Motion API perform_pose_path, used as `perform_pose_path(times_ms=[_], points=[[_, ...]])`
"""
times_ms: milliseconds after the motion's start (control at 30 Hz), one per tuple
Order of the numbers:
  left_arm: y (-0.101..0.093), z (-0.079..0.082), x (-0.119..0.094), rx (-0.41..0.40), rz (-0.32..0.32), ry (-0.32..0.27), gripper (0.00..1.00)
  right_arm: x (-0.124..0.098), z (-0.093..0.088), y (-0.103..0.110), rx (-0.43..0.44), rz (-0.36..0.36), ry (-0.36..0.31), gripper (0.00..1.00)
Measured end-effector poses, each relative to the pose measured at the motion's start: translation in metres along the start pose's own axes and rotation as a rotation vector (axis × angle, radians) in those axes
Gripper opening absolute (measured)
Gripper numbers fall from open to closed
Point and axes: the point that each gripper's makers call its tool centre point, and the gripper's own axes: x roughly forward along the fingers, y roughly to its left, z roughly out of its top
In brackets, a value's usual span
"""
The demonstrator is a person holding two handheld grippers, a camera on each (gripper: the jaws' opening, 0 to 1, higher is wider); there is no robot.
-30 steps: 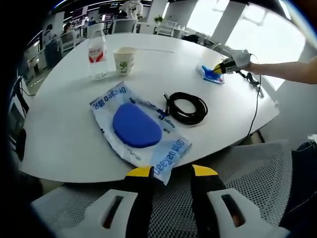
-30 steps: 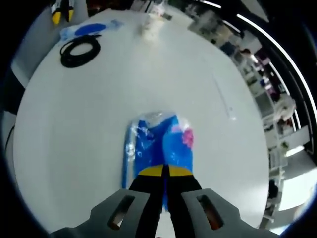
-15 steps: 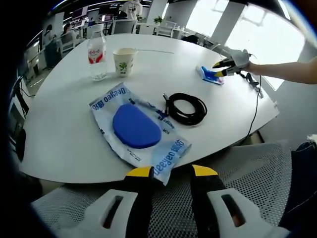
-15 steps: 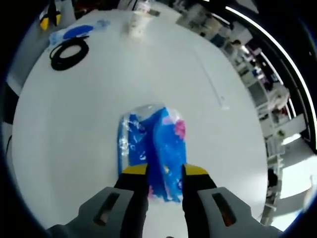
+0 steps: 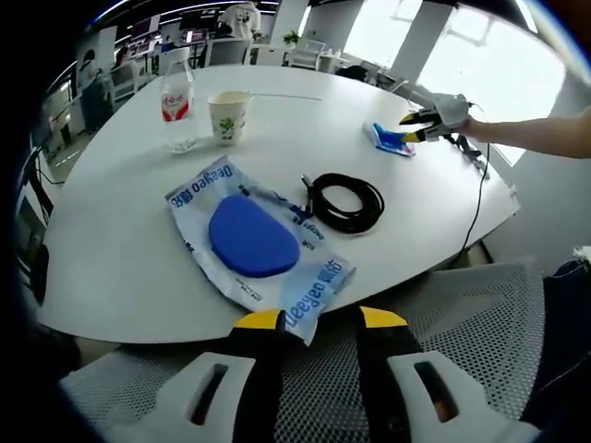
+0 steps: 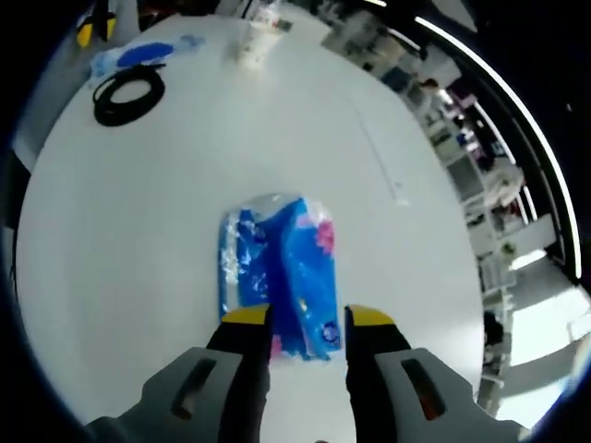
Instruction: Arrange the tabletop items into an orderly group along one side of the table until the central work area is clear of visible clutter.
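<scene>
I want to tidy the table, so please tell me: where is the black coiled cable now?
In the left gripper view the black coiled cable lies on the white table, just right of the blue mouse pad package, between it and the small blue packet.

R gripper (image 6: 307, 318) is no longer clamped on the blue tissue pack (image 6: 280, 275): jaws now spread, one either side of the pack's near end, w/ the pack lying flat on the table (image 6: 138, 203) near its edge. In left gripper view, R gripper (image 5: 417, 126) has jaws apart at the pack (image 5: 388, 138).
</scene>
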Motion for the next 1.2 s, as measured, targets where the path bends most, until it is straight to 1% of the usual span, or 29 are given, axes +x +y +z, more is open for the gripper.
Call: perform_pose_path(times_ms=[67,100,133,167,200,233,300,333,433,467,533,600,633,667,700,767,800,867,933,967,1033,1067,1100,1133,1200], points=[[0.000,0.000,0.000,-0.003,0.000,-0.001,0.30,-0.004,0.007,-0.008,0.045,-0.056,-0.038,0.28],[0.000,0.001,-0.001,-0.004,-0.001,-0.005,0.30,-0.009,0.014,-0.011,0.085,-0.090,-0.070,0.28],[0.000,0.002,-0.001,-0.005,-0.001,-0.007,0.30,-0.013,0.019,-0.013,0.124,-0.109,-0.096,0.28],[0.001,0.002,-0.001,-0.008,-0.002,-0.011,0.30,-0.018,0.027,-0.014,0.182,-0.131,-0.138,0.28],[0.001,0.003,-0.001,-0.010,-0.002,-0.014,0.31,-0.021,0.034,-0.014,0.211,-0.139,-0.170,0.28],[0.002,0.004,-0.002,-0.013,-0.004,-0.018,0.31,-0.026,0.044,-0.011,0.246,-0.143,-0.219,0.28],[0.002,0.005,-0.002,-0.018,-0.006,-0.022,0.31,-0.031,0.056,-0.007,0.303,-0.154,-0.265,0.29],[0.002,0.007,-0.004,-0.029,-0.011,-0.030,0.31,-0.035,0.066,-0.003,0.346,-0.160,-0.300,0.30],[0.004,0.014,-0.007,-0.058,-0.018,-0.058,0.31,-0.045,0.083,0.006,0.456,-0.197,-0.353,0.31],[0.005,0.017,-0.008,-0.071,-0.020,-0.068,0.31,-0.049,0.092,0.012,0.508,-0.198,-0.390,0.32],[0.009,0.020,-0.009,-0.080,-0.022,-0.076,0.32,-0.052,0.102,0.022,0.585,-0.182,-0.427,0.33],[0.011,0.023,-0.011,-0.086,-0.029,-0.087,0.32,-0.055,0.109,0.030,0.651,-0.177,-0.448,0.35],[0.012,0.026,-0.011,-0.094,-0.033,-0.095,0.33,-0.056,0.115,0.037,0.702,-0.162,-0.464,0.36],[0.013,0.029,-0.012,-0.105,-0.039,-0.103,0.33,-0.055,0.118,0.042,0.734,-0.148,-0.467,0.37],[0.015,0.032,-0.012,-0.117,-0.051,-0.112,0.34,-0.054,0.120,0.048,0.732,-0.138,-0.459,0.38],[0.019,0.035,-0.013,-0.124,-0.056,-0.117,0.35,-0.053,0.125,0.060,0.682,-0.132,-0.445,0.38],[0.020,0.036,-0.013,-0.127,-0.059,-0.118,0.36,-0.053,0.127,0.064,0.671,-0.124,-0.444,0.38],[0.024,0.038,-0.014,-0.127,-0.063,-0.123,0.37,-0.053,0.130,0.071,0.685,-0.108,-0.447,0.38],[0.027,0.038,-0.016,-0.131,-0.068,-0.127,0.39,-0.055,0.132,0.074,0.709,-0.101,-0.454,0.38],[0.029,0.039,-0.017,-0.135,-0.081,-0.130,0.40,-0.056,0.132,0.075,0.730,-0.102,-0.458,0.39],[0.030,0.041,-0.018,-0.144,-0.100,-0.142,0.46,-0.057,0.132,0.073,0.762,-0.110,-0.467,0.39],[0.029,0.047,-0.019,-0.165,-0.126,-0.168,0.49,-0.059,0.132,0.072,0.774,-0.120,-0.470,0.39],[0.028,0.051,-0.019,-0.163,-0.148,-0.181,0.54,-0.061,0.133,0.072,0.788,-0.125,-0.471,0.39],[0.030,0.054,-0.020,-0.162,-0.158,-0.188,0.57,-0.064,0.135,0.073,0.822,-0.127,-0.476,0.39],[0.036,0.058,-0.021,-0.157,-0.159,-0.192,0.60,-0.068,0.141,0.074,0.873,-0.122,-0.497,0.40]])
